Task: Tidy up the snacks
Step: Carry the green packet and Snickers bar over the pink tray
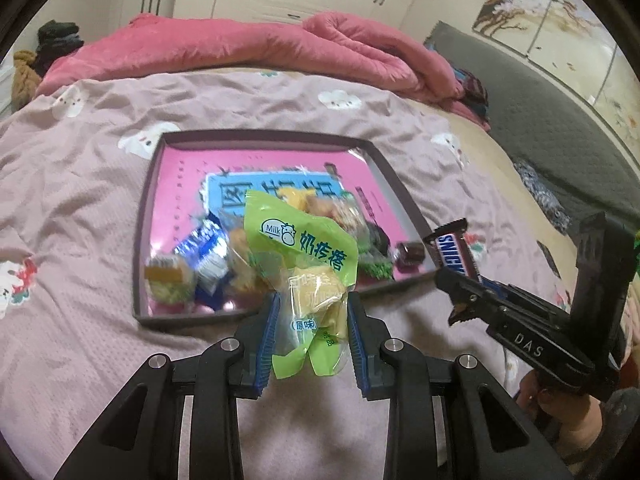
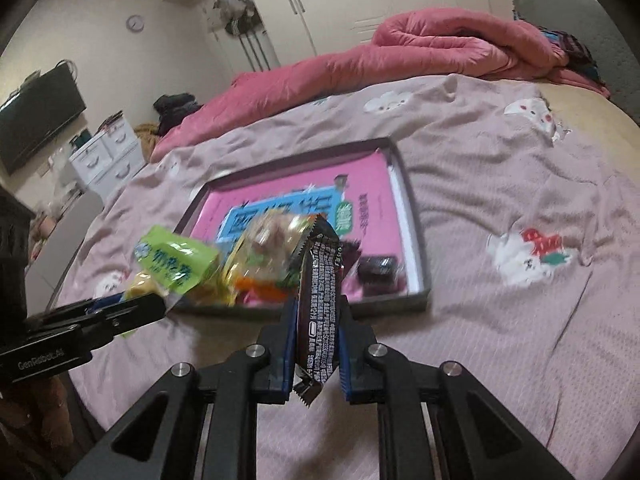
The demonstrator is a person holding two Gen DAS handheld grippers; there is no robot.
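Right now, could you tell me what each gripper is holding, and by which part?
The left gripper pinches the green milk-snack packet by its lower half. The right gripper clamps the Snickers bar near its lower end.

The green snack packet (image 1: 304, 264) clamped in the left hand-held gripper (image 1: 312, 320) carries "Milk" beside a small cow emblem, then large Chinese characters 奶疙瘩, and lower down, between the pads, (原味). To the right of that hand-held gripper, the brown bar (image 1: 454, 250) gripped by the right hand-held gripper (image 1: 460, 292) shows white "SNICK", the rest of the word being hidden. The right one's body (image 1: 528, 344) reads "DAS". Seen from the right wrist, the left one's body (image 2: 40, 360) reads "GenRobot.AI". Fine print on the bar's back (image 2: 320, 300) is too small to read.
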